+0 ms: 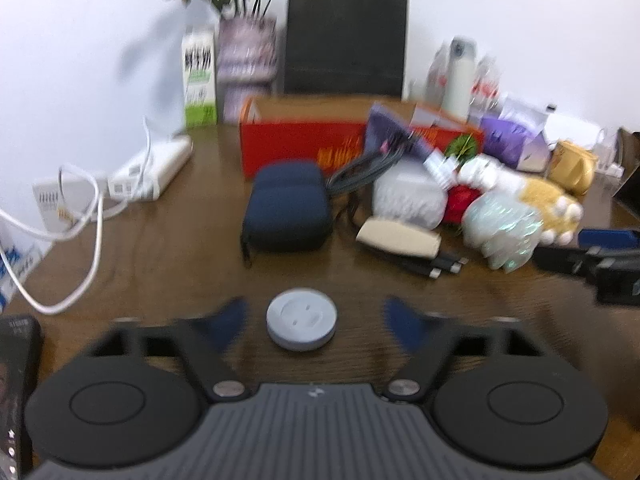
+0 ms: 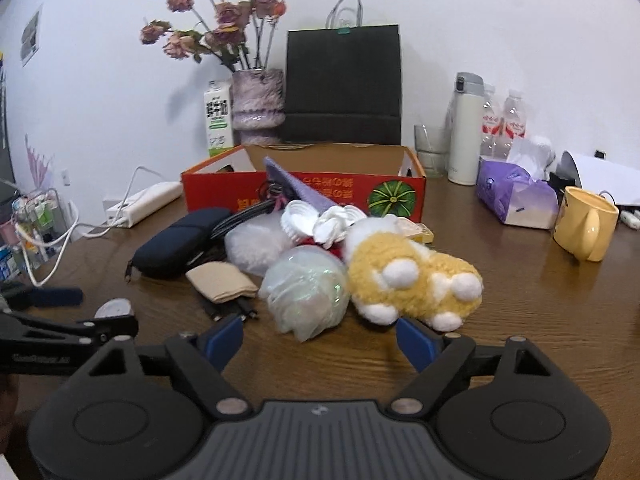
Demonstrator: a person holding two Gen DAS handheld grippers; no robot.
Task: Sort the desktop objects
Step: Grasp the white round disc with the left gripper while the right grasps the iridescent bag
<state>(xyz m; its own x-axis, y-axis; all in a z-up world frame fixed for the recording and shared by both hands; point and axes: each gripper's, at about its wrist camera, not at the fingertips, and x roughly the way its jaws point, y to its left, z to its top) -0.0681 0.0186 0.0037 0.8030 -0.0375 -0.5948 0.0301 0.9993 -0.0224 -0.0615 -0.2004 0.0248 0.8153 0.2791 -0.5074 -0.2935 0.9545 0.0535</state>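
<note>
A round grey-white disc (image 1: 301,324) lies on the brown table (image 1: 160,248) between the blue fingertips of my left gripper (image 1: 315,312), which is open with gaps on both sides. Beyond it are a navy pouch (image 1: 286,212), a beige pouch (image 1: 400,238) and an open red cardboard box (image 1: 300,148). My right gripper (image 2: 319,326) is open over bare table, just short of a crumpled shiny plastic bag (image 2: 308,292) and a yellow-and-white plush toy (image 2: 412,280). The navy pouch (image 2: 180,240) and the red box (image 2: 320,196) also show in the right wrist view.
A yellow mug (image 2: 584,224), a purple tissue pack (image 2: 516,196), a thermos (image 2: 466,132) and bottles stand at the right. A power strip (image 2: 144,204) with cables, a vase of dried flowers (image 2: 258,100) and a black paper bag (image 2: 344,84) line the back. A phone (image 1: 16,392) lies front left.
</note>
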